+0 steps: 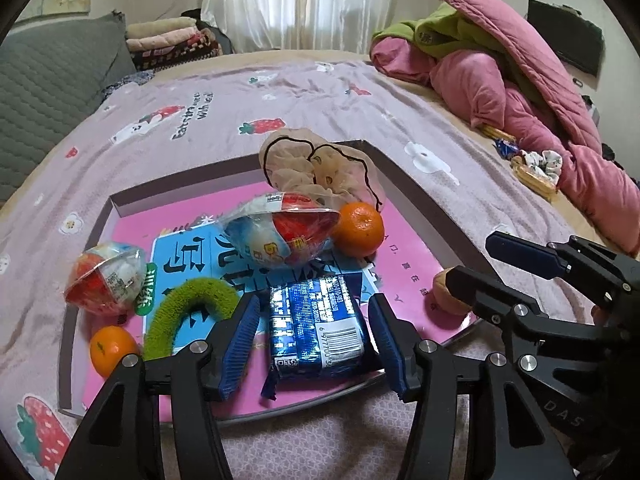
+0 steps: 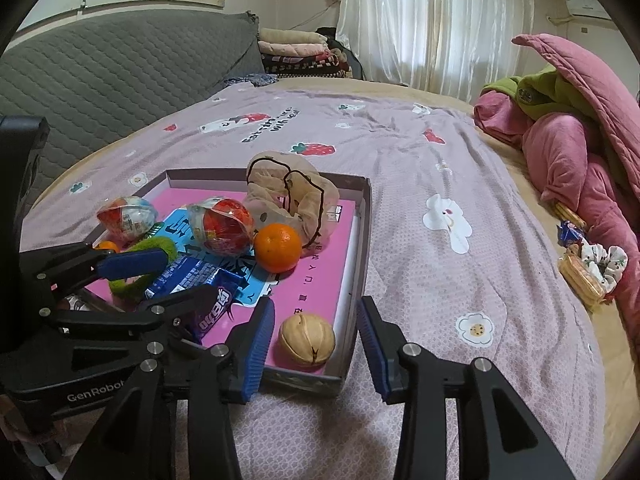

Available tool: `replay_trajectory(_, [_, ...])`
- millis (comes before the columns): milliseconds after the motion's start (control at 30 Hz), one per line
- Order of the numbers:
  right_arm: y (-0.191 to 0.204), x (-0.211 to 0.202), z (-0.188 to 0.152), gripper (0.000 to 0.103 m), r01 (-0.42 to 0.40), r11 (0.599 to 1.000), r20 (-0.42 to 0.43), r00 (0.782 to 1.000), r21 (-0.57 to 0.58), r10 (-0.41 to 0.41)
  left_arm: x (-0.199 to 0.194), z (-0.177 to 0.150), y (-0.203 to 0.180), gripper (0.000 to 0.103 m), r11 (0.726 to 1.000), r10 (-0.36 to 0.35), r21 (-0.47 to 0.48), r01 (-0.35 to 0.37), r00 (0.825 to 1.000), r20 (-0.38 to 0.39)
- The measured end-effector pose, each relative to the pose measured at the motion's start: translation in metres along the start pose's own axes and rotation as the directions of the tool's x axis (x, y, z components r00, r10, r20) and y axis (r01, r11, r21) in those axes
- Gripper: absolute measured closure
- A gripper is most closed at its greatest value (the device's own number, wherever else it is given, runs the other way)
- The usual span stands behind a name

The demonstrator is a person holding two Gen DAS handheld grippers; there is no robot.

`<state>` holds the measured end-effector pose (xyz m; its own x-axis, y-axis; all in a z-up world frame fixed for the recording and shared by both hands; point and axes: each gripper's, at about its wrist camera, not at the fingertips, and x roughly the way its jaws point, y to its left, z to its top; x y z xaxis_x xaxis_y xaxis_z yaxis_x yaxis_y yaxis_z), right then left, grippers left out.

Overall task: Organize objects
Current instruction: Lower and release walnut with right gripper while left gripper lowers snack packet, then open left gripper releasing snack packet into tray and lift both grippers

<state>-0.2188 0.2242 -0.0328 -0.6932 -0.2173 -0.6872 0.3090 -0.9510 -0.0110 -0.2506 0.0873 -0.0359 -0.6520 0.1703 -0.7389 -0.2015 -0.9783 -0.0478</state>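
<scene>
A shallow box with a pink floor lies on the bed. A blue foil snack packet rests at its near edge between the jaws of my left gripper, which is open with a gap on each side. A walnut sits in the box's near right corner between the jaws of my right gripper, also open and not touching it. Also in the box are two wrapped toy eggs, two oranges, a green scrunchie and a beige sheer scrunchie.
The bed has a lilac strawberry-print sheet. A heap of pink and green quilts lies at the right, with wrapped snacks and a white scrunchie beside it. A grey padded headboard and folded blankets stand at the back left.
</scene>
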Motion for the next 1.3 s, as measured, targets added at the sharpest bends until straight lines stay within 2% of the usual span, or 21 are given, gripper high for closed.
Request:
replay_trajectory(467, [0.003,0.0,0.0,0.054,0.001,1.0,-0.001,1.0,-0.008,-0.001,-0.006,-0.001,0.006,0.043,1.0,0.014,-0.009,-0.014,1.0,0.006])
replay_trajectory(900, [0.011,-0.005,0.001,0.036,-0.007,1.0,0.042,0.999,-0.019,0.007,-0.019,-0.005,0.024,0.036,0.999,0.037,-0.04,-0.036,0.999,0.019])
replay_trajectory(1133, [0.02,-0.012,0.001,0.031,-0.018,1.0,0.068,0.998,-0.011,0.019,-0.035,-0.005,0.038,0.029,0.996,0.04,-0.08,-0.037,0.998,0.038])
replay_trajectory(1300, [0.023,-0.018,0.005,0.028,-0.015,1.0,0.075,0.997,0.003,0.014,-0.047,-0.004,0.049,0.028,0.995,0.05,-0.092,-0.045,0.997,0.057])
